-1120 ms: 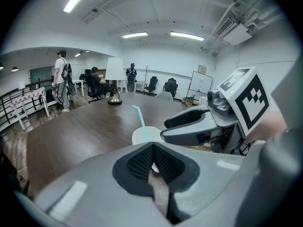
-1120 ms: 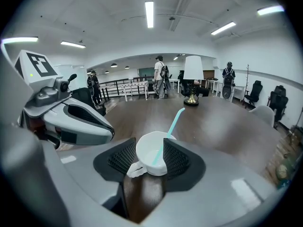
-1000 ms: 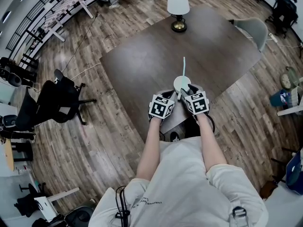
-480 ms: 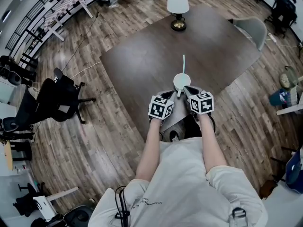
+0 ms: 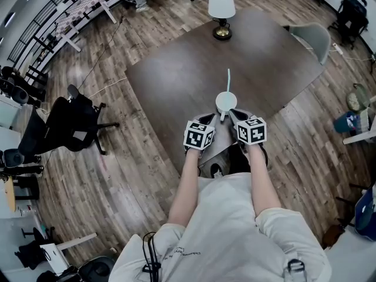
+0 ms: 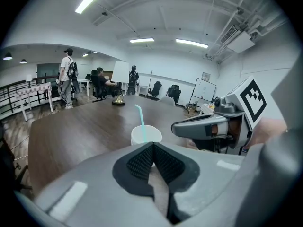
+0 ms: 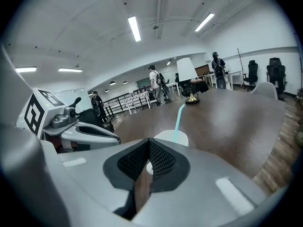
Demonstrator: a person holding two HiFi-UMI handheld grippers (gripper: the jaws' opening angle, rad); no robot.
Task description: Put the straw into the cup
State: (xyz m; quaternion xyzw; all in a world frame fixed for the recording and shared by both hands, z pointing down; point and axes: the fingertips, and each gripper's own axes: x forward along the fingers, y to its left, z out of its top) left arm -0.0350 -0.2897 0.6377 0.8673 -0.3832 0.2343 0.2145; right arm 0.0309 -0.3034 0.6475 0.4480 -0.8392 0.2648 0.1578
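A white cup (image 5: pixel 226 102) stands on the dark wooden table (image 5: pixel 176 75) near its front edge, and a teal straw (image 5: pixel 228 81) stands upright in it. Both grippers hover just short of the cup on my side. My left gripper (image 5: pixel 212 118) is shut and holds nothing. My right gripper (image 5: pixel 233 114) is likewise shut and empty. In the left gripper view the cup (image 6: pixel 146 135) and straw (image 6: pixel 140 116) sit just beyond the closed jaws, with the right gripper (image 6: pixel 208 126) beside them. The right gripper view has the cup (image 7: pixel 171 137) and straw (image 7: pixel 179 117) ahead.
A table lamp (image 5: pixel 221 4) with a white shade stands at the table's far side. A grey chair (image 5: pixel 314 37) is at the far right corner and a black office chair (image 5: pixel 76 122) stands on the floor to the left. People (image 6: pixel 67 77) stand in the background.
My right gripper has drawn back from the cup toward me and a little to the right. The straw stays standing in the cup. The left gripper has barely moved.
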